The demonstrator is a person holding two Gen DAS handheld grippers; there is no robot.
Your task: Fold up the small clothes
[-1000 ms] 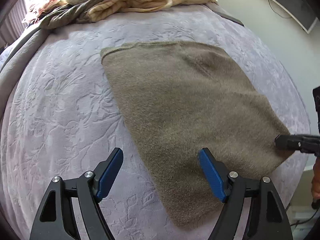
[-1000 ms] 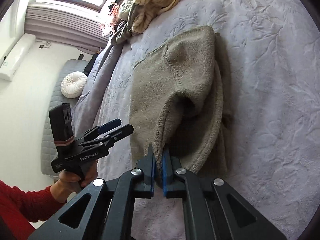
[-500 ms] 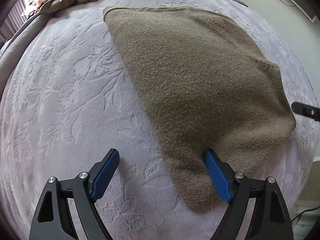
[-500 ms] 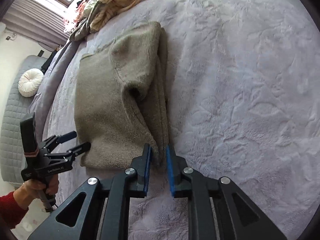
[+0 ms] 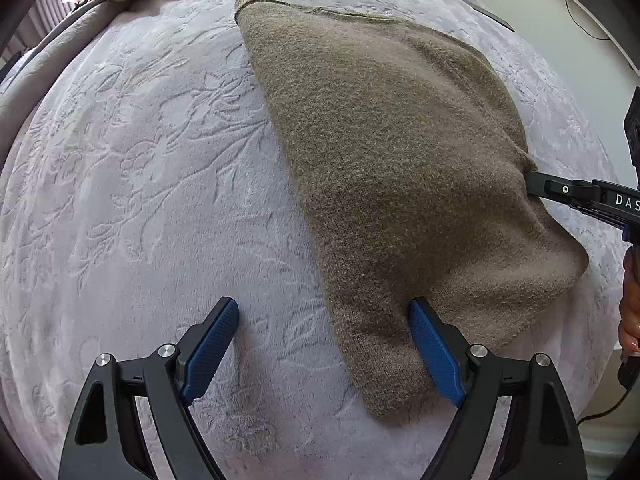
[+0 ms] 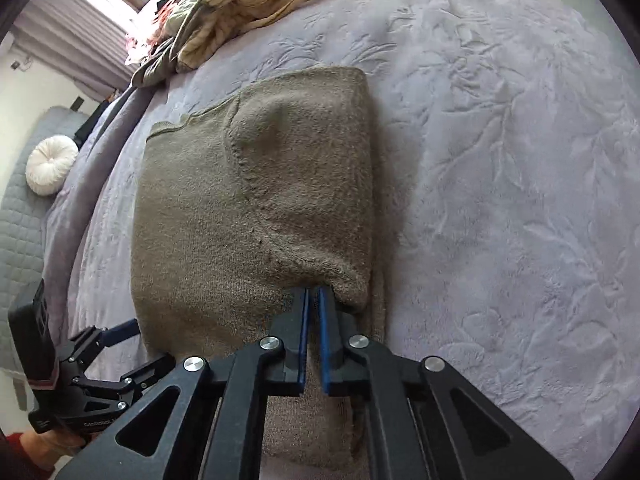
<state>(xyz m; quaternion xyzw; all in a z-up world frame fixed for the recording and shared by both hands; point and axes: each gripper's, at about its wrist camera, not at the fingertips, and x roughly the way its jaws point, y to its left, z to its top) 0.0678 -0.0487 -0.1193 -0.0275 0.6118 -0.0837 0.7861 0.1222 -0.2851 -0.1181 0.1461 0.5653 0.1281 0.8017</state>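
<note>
Sweater [image 5: 392, 168], olive-brown knit, lay flat on the lilac embossed bedspread [image 5: 132, 168], partly folded: in the right wrist view a sleeve-and-side panel sat doubled over the body, its rolled edge facing the camera.

Right gripper [image 6: 313, 300] had its blue pads nearly together, a thin gap showing between them, tips at the lip of that folded flap. Couldn't tell whether fabric was actually pinched or just nosed against; from the left wrist view its black finger only met the sweater's right edge.

Left gripper [image 5: 324, 344] was spread wide, grasping nothing. Its right pad rested on the sweater's near corner; left pad sat over bare bedspread.

Progress, as a judgement: first lengthwise fold looked done, garment roughly rectangular. Likely left: fold the other side in if it's still out (hidden from here), then a crosswise fold bringing the near hem up toward the collar end, then smoothing. Flap had a bulge in the middle, so it would need flattening or the stack would go lumpy.

Pile of unfolded clothes [image 6: 240, 4], striped cream piece on top, sat at the far end of the bed. So more items probably remained after this one.
</note>
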